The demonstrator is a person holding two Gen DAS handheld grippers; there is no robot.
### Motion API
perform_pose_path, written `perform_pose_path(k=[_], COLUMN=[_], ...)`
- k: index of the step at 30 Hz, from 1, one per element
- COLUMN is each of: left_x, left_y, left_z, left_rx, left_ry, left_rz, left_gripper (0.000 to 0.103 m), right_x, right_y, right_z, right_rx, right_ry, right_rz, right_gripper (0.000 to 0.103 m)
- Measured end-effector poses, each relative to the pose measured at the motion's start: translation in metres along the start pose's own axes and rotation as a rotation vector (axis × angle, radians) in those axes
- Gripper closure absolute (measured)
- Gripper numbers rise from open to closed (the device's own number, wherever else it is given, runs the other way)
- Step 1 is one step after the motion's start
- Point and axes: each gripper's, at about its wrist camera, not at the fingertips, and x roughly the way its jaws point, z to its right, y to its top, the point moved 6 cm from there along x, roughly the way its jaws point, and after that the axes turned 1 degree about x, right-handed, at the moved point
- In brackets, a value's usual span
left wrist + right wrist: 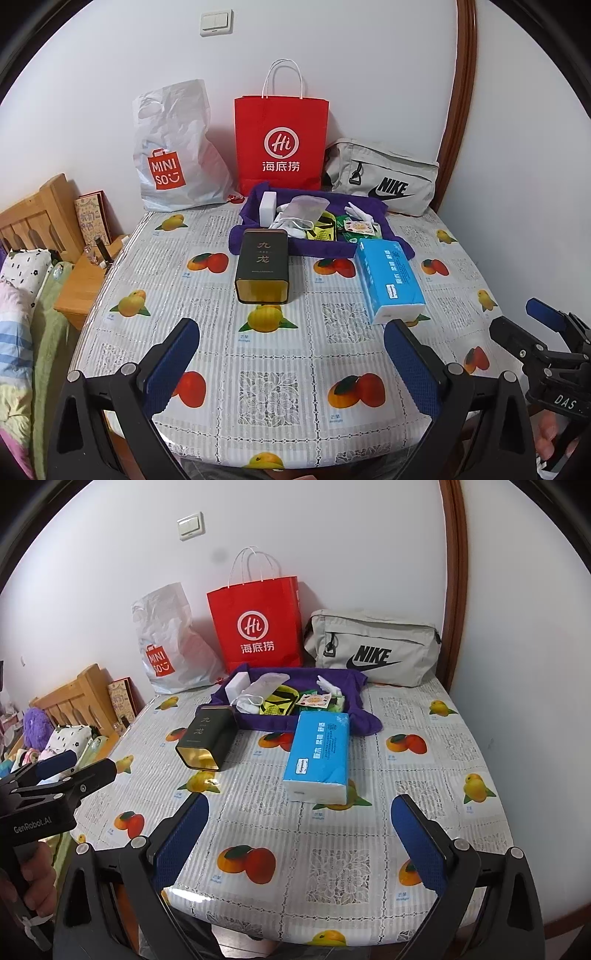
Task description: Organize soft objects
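Tissue pack (318,754): blue soft pack lying flat on the surface (424,812), straight ahead of the right gripper's fingers and beyond their tips; in the left wrist view it sits ahead of the right-hand finger.
Purple cloth (354,716): spread farther ahead, past the tissue pack and touching its far end; small items lie heaped on it, among them a white box (236,686), a clear pouch and something yellow-green, too jumbled to name surely.
Dark tin (263,266): lying on its side ahead of the left gripper's fingers, gold open end toward them, far end against the cloth.
Left gripper (291,369): fingers spread wide over the fruit-print surface, nothing between them.
Right gripper (300,849): fingers likewise wide apart and empty, short of the tissue pack.
Far edge: MINISO plastic bag (173,155), red Haidilao paper bag (281,144) and grey Nike pouch (384,177) stand in a row against the wall, beyond the cloth.
Beside the left fingers: a wooden bed headboard (37,218).
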Motion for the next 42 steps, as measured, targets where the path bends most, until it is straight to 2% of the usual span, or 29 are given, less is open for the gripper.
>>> perform_pose_path(k=[42], left_x=[0.0006], left_y=[-0.0052], left_z=[-0.0005], left_rx=[-0.009], left_ry=[-0.005], left_rz=[0.010], left_gripper=[0.002], right_x=[0.0062], right_y=[-0.0071], right_z=[0.0032], right_rx=[-0.034], right_ry=[-0.022], right_rz=[0.014], right_gripper=[0.005])
